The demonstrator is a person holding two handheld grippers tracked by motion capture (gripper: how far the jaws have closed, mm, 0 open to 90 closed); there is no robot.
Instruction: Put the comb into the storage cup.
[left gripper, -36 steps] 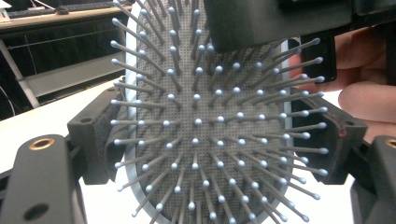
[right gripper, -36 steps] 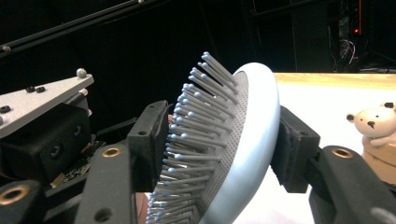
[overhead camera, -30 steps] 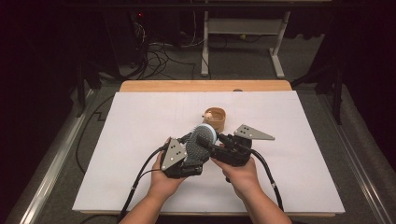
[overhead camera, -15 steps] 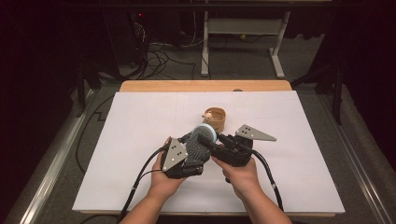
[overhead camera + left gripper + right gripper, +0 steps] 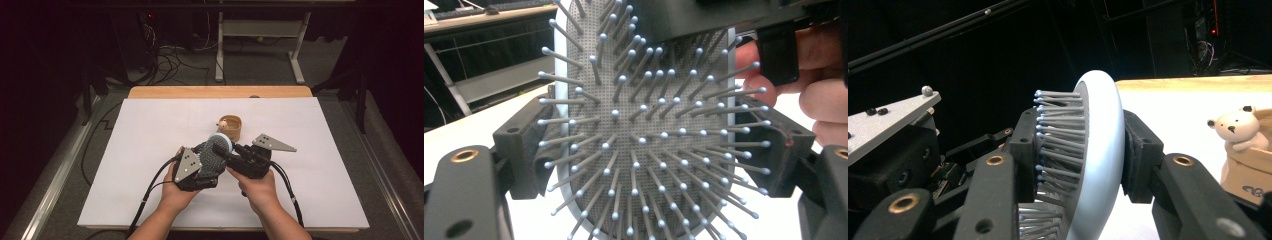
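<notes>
1. In the high view my two grippers and hands cover most of the hairbrush (image 5: 216,150); its handle is hidden.
2. In my left gripper view the brush runs off the top and bottom edges.
3. In my right gripper view the bear cup (image 5: 1248,150) is cut off by the right edge.

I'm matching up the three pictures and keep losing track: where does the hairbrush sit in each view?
High view: the hairbrush is at centre, between the two grippers, above the hands.
Left gripper view: its bristle face fills the middle, held by its edges between the jaws.
Right gripper view: seen edge-on at centre, pale back to the right, jaws shut on it.
Shared landmark: the small bear holder, behind the brush in the high view, at the right edge in the right gripper view.
</notes>
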